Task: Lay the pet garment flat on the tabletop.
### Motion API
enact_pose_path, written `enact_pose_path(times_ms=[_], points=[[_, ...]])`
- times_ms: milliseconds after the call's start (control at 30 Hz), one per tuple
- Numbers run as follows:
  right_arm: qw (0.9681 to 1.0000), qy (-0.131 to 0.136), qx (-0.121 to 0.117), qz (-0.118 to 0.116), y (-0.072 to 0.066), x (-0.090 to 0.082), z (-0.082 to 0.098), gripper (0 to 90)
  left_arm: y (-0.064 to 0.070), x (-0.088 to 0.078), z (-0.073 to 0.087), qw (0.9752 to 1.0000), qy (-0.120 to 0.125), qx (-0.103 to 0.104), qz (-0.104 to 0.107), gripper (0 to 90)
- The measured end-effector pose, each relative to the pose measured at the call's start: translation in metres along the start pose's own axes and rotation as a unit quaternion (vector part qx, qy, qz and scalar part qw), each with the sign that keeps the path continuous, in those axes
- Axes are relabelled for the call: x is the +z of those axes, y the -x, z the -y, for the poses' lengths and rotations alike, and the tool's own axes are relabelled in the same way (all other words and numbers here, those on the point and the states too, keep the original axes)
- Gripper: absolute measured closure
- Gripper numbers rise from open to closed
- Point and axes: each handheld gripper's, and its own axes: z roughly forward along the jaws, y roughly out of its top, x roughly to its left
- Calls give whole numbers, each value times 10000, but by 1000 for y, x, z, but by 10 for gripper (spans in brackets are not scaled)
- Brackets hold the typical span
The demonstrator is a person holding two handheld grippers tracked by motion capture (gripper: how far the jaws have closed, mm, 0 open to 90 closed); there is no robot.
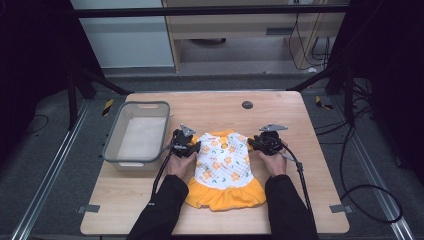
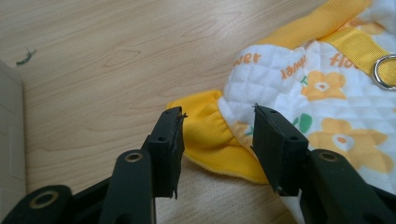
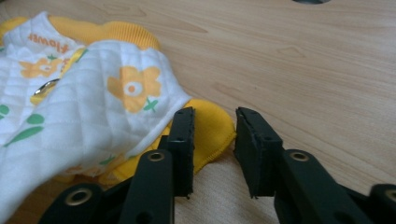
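A small white quilted dress [image 1: 223, 162] with orange flowers and a yellow frilled hem lies flat on the wooden table [image 1: 210, 107], collar toward the far side. My left gripper [image 1: 192, 148] is at its left sleeve; in the left gripper view the gripper [image 2: 217, 122] stands open, its jaws straddling the yellow sleeve cuff [image 2: 210, 140]. My right gripper [image 1: 252, 143] is at the right sleeve; in the right gripper view the gripper [image 3: 215, 122] is open with the yellow cuff [image 3: 210, 128] between its jaws. A metal ring [image 2: 385, 70] sits on the dress's yellow strap.
A grey plastic bin [image 1: 137, 132] with nothing visible in it stands at the table's left, close to my left gripper. A dark round grommet [image 1: 247, 105] sits near the far edge. Cables trail from both grippers over the table's near side.
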Motion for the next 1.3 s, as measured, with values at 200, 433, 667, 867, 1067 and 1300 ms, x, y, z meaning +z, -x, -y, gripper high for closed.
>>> enact_pose_path(times_ms=[200, 433, 667, 867, 1067, 1300], points=[[9997, -214, -67, -34, -2, 5, 2, 803, 6, 4, 3, 9999, -96, 109, 69, 619], [9996, -270, -101, -9, -6, 3, 0, 896, 6, 5, 3, 9992, -116, -147, 354, 799], [9996, 267, -88, 93, -4, -10, -6, 899, 8, -1, 1, 9998, -33, -85, 154, 880], [9970, 694, -156, 302, -6, -19, -16, 900, 6, -20, -13, 9987, 487, 24, -154, 884], [9913, 973, -385, 798, -13, -19, -19, 898, 5, -14, -20, 9983, 412, 192, -372, 880], [9925, 326, -394, 1108, -6, -11, -11, 872, 3, -10, -17, 9996, 245, 4, -169, 778]])
